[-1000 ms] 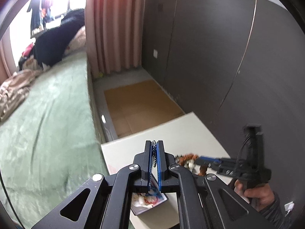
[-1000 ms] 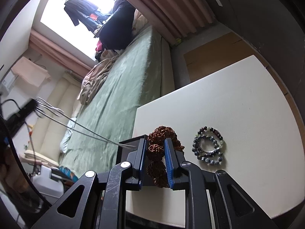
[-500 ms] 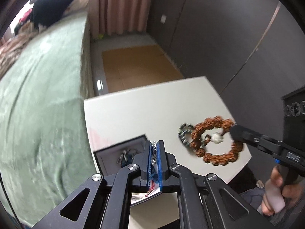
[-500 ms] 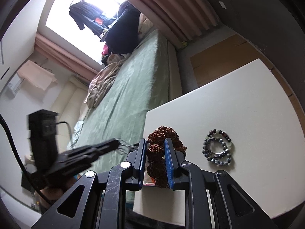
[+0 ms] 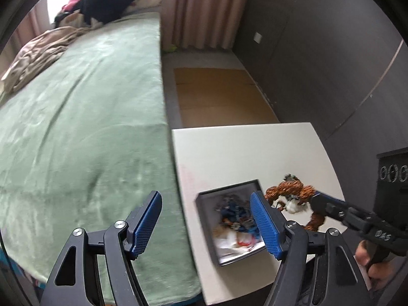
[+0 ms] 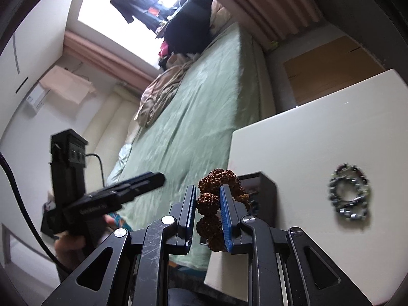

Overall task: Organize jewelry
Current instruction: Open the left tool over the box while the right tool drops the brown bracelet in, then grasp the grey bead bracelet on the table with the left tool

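My left gripper (image 5: 206, 219) is open and empty, above the near left part of the white table (image 5: 242, 150). Below it stands a dark open jewelry box (image 5: 229, 219) with beads and a chain inside. My right gripper (image 6: 208, 204) is shut on a brown rudraksha bead bracelet (image 6: 207, 201) and holds it above the table beside the box (image 6: 262, 191). In the left wrist view the bracelet (image 5: 290, 188) hangs from the right gripper just right of the box. A dark bead bracelet (image 6: 349, 193) lies on the table to the right.
A green bed (image 5: 81, 127) runs along the table's left edge. A cardboard sheet (image 5: 219, 94) lies on the floor beyond the table. A dark panelled wall (image 5: 318, 51) stands to the right, and pink curtains (image 5: 204, 7) hang at the back.
My left gripper has opened and the chain it held is gone from its fingers; it lies in the box. The right gripper has carried the brown bracelet closer to the box.
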The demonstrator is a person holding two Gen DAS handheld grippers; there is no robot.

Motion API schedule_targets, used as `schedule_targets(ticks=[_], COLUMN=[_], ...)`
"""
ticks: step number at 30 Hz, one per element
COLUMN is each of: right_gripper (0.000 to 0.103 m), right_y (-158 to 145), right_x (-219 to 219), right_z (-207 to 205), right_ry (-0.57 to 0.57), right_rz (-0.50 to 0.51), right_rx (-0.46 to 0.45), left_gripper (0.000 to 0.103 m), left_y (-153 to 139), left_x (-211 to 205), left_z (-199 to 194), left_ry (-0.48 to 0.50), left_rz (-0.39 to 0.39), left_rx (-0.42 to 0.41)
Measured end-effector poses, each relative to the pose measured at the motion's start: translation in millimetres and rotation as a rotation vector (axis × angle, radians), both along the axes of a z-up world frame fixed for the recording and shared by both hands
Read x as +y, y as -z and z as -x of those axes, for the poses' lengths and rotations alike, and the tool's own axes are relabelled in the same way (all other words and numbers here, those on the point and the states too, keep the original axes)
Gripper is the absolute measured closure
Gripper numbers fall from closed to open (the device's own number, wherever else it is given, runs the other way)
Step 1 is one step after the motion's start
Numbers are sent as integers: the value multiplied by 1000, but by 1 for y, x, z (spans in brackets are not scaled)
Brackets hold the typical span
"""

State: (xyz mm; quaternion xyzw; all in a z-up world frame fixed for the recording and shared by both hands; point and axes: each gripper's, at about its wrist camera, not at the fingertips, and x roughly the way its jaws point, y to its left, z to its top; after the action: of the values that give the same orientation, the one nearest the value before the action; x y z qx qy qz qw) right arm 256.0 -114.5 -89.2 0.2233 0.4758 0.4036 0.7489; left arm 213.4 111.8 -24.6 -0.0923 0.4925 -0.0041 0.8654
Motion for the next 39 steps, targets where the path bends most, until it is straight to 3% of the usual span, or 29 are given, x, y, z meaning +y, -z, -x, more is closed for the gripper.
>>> schedule_targets(ticks=[7, 10, 13, 15, 19, 21, 27, 34, 36, 39], right_gripper=[83, 81, 78, 69, 59, 42, 24, 22, 14, 11], right_y=[27, 37, 44, 38, 21, 14, 4, 6, 7, 12], right_x=[40, 49, 45, 36, 11, -4, -37, -80, -91, -109], right_z=[-5, -11, -15, -14, -13, -12, -13, -18, -19, -22], right_ry=[-56, -33, -34, -22, 10, 23, 58, 113, 130, 160], right_rz=[27, 133, 144, 133, 104, 91, 111, 157, 159, 159], right_rx=[61, 67, 108, 101, 69, 60, 50, 63, 70, 98], left_gripper=[30, 30, 30, 30, 30, 30, 30, 30, 30, 30], left_y=[-5, -8, -10, -11, -12, -13, -10, -6, -4, -1], left_x=[18, 20, 19, 17, 6, -1, -29, -69, -82, -99], left_z=[16, 20, 22, 23, 21, 19, 8, -6, -12, -19], left_ry=[-18, -19, -15, -8, 18, 29, 82, 150, 171, 196], left_rz=[-16, -20, -21, -23, -24, -25, -24, -17, -16, -7], left_rx=[-3, -9, -13, -15, -20, -22, -14, -5, -2, 3])
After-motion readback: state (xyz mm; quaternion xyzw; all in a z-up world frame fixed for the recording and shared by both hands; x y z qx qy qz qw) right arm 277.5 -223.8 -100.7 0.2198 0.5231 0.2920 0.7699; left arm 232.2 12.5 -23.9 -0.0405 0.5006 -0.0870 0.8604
